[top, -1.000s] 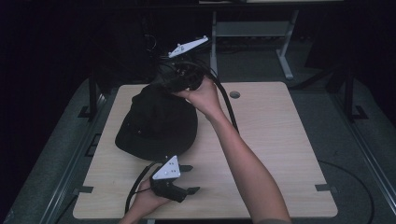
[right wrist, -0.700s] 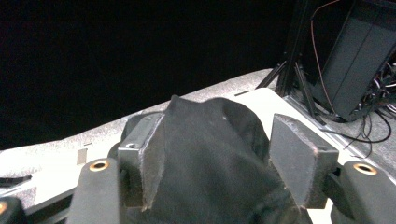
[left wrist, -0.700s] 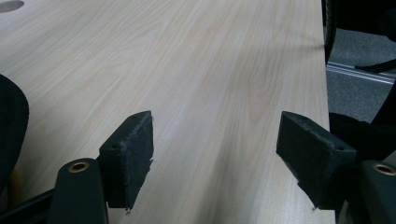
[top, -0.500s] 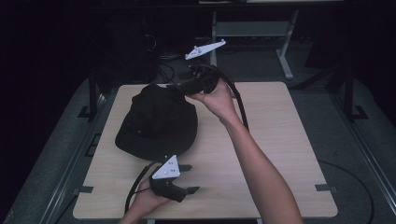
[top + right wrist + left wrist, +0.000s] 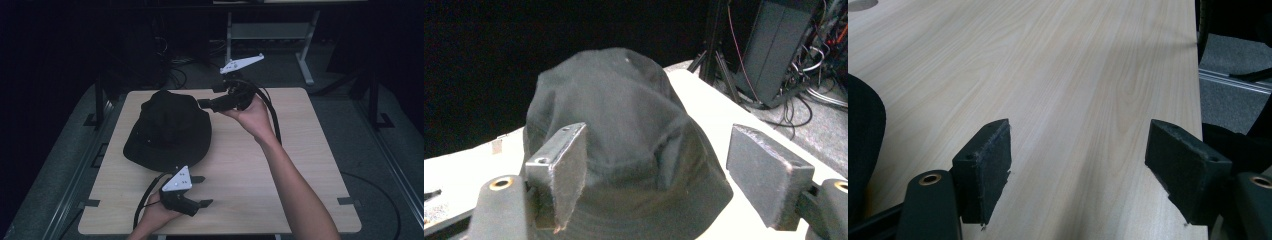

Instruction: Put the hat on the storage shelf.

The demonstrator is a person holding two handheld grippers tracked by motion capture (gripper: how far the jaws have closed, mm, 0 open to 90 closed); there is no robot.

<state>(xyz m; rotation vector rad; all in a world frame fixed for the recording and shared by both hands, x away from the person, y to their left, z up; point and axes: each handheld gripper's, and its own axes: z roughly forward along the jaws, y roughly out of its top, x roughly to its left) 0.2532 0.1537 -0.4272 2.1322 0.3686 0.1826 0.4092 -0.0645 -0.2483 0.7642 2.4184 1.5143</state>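
- Black fabric bucket hat [image 5: 167, 131] lies crown up on the left half of the pale wood table [image 5: 300, 150]; no brand, label or writing can be read on it.
- Right gripper [image 5: 206, 104] is held just off the hat's far right edge, pointing at it; its jaws have just been opening and stand spread, nothing between them.
- Left gripper [image 5: 202, 191] rests near the table's front edge, just in front of the brim, jaws wide apart over bare wood.
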